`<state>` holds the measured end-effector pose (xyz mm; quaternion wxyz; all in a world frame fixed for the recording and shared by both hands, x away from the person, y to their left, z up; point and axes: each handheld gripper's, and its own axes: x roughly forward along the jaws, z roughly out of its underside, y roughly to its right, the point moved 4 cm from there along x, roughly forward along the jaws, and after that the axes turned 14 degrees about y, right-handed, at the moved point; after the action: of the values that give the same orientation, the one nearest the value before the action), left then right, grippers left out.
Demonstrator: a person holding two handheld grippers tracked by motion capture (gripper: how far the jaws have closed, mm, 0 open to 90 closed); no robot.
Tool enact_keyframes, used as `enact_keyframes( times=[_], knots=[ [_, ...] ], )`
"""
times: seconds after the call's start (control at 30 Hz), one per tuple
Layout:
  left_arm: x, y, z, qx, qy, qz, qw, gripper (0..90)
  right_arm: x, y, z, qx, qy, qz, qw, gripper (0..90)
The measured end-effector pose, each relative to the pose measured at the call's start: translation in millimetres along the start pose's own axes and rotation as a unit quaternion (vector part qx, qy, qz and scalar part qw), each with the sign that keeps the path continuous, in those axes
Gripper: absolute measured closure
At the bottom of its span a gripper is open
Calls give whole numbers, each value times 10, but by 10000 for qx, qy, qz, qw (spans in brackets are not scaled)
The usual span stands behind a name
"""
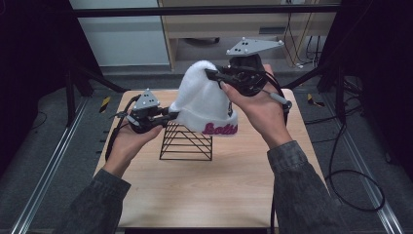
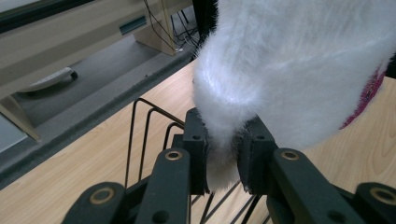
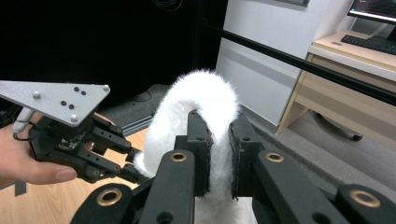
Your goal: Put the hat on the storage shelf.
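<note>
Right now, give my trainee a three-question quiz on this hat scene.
1. True or false: the left hand-held gripper is shut on the white hat.
2. What grips the hat's top: A) a bare hand, B) the right hand-held gripper, C) nothing?
3. What stands on the table under the hat?

Key: 1 true, it pinches the brim edge. 2 B. 3 a black wire rack.

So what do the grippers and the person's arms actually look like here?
Both are black two-jaw tools: the left gripper and right gripper each carry a grey three-cornered plate dotted with screws, brass-coloured pivot bushings on the jaw links, and a trailing black cable. The hands are bare; the sleeves are dark grey denim-like cloth.
</note>
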<state>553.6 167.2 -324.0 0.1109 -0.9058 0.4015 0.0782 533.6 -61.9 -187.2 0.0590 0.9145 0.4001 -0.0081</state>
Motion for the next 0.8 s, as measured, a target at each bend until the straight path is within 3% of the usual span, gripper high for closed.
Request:
enact_keyframes(
  times=[0.5, 0.8],
  knots=[
    [-69, -52, -31, 42, 126, -180, 9998, 753, 80, 26, -35, -168, 85, 4, 9998, 815],
    [-89, -150, 82, 66, -25, -324, 9994, 753, 269, 91, 67, -149, -72, -78, 9998, 814]
  ],
)
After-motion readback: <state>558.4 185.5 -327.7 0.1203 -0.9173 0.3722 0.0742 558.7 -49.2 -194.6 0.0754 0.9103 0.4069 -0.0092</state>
